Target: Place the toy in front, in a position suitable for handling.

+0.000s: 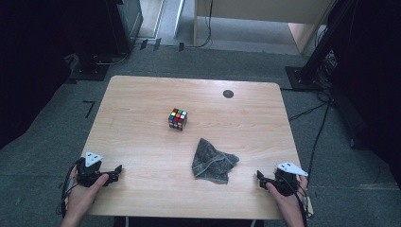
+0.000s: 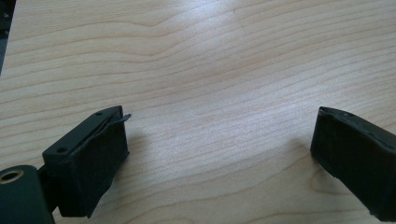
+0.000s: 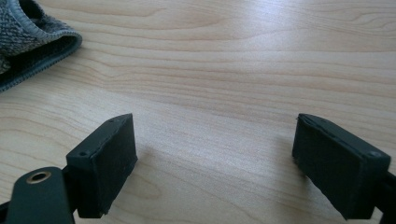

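The left gripper (image 1: 116, 171) rests left of the crumpled grey knitted cloth (image 1: 213, 161), fingers spread and empty. The cloth lies on the light wooden tabletop (image 1: 142, 142), the right gripper (image 1: 259, 178) just right of it, fingers spread.

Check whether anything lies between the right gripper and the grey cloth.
Nothing visible does: only bare table lies between the open right gripper and the grey cloth. The puzzle cube sits farther back.

The grey cloth (image 3: 28, 42) is cropped by the frame's left edge.
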`<action>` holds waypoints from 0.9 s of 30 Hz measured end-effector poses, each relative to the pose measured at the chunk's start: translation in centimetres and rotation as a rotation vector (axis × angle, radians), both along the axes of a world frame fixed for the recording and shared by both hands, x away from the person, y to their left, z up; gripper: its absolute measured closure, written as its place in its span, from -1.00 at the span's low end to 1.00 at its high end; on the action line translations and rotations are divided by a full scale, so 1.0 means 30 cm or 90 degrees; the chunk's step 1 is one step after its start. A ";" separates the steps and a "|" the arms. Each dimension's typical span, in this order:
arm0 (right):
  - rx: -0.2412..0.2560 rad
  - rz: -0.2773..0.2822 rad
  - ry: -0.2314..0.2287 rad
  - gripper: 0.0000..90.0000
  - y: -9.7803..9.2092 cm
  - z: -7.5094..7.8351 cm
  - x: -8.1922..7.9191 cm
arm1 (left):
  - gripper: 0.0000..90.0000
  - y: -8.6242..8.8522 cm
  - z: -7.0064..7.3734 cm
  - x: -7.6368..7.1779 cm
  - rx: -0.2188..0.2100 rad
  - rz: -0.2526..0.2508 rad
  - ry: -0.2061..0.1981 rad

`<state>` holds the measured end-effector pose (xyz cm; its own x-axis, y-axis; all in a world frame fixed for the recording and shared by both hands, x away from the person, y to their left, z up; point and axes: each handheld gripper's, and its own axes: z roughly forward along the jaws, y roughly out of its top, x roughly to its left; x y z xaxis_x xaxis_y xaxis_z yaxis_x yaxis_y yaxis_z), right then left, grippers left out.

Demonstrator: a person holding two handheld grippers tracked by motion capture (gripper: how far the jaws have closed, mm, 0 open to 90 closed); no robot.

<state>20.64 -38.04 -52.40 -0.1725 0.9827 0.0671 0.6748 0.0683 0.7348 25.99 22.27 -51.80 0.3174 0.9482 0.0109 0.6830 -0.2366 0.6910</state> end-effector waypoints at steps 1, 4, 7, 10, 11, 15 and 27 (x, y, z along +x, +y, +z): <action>-0.002 0.002 -0.001 -0.70 0.002 0.000 0.001 | -0.92 0.000 0.000 0.000 0.000 0.001 0.000; -0.003 0.004 -0.005 -0.70 0.007 0.003 0.002 | -0.92 -0.002 0.000 0.001 0.000 0.002 0.000; -0.008 0.019 -0.024 -0.64 0.042 0.027 0.005 | -0.94 -0.006 0.006 0.001 0.006 -0.012 0.015; 0.002 0.029 -0.037 -0.64 0.072 0.045 0.006 | -0.95 -0.008 0.007 0.003 0.007 -0.015 0.020; 0.010 0.047 -0.049 -0.64 0.109 0.064 0.006 | -0.95 -0.010 0.008 0.005 0.008 -0.011 0.020; 0.037 0.079 -0.074 -0.64 0.182 0.110 0.006 | -0.95 -0.025 0.014 0.003 0.031 0.000 0.014; 0.050 0.186 -0.082 -0.64 0.395 0.148 0.018 | -0.95 -0.092 0.035 0.029 -0.008 -0.015 0.003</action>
<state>21.17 -26.18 -47.96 -0.4591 0.8827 0.1004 0.5356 0.1848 0.8240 26.85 19.52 -50.76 0.3393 0.9407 -0.0032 0.6811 -0.2433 0.6905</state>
